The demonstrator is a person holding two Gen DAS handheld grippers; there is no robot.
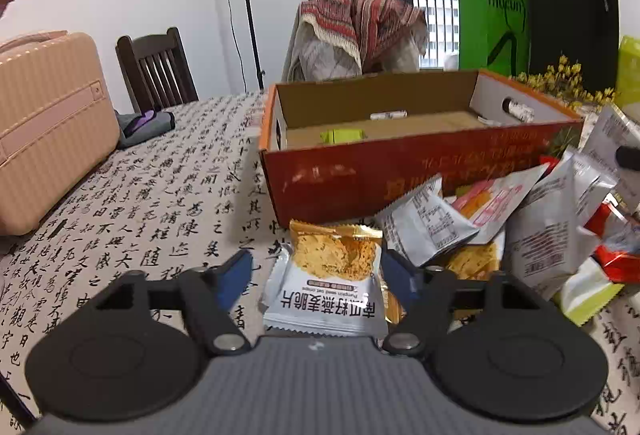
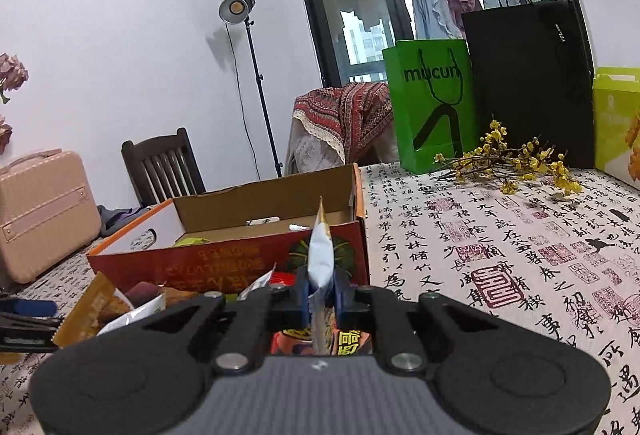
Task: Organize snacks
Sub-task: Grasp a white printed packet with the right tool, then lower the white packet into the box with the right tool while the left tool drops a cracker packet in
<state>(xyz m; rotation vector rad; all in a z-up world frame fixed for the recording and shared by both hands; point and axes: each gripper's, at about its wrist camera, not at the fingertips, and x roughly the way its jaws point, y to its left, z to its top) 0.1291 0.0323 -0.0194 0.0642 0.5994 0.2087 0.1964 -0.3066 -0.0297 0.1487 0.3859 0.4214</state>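
Observation:
In the left wrist view my left gripper (image 1: 316,267) stands open around a white and gold oat-crisp packet (image 1: 332,275) that lies on the tablecloth. Its right pad is at the packet's edge and a gap shows at the left pad. Right of it is a pile of snack packets (image 1: 540,219), in front of an open red cardboard box (image 1: 400,171) holding a green packet (image 1: 342,135). In the right wrist view my right gripper (image 2: 322,287) is shut on a thin white packet (image 2: 322,255) held upright and edge-on, just before the box (image 2: 224,263).
A pink suitcase (image 1: 48,123) stands on the table at the left, with a dark wooden chair (image 1: 156,67) behind it. A green bag (image 2: 432,103), a black bag (image 2: 528,83) and yellow flowers (image 2: 516,159) sit at the back right. Bare tablecloth (image 2: 500,255) lies right of the box.

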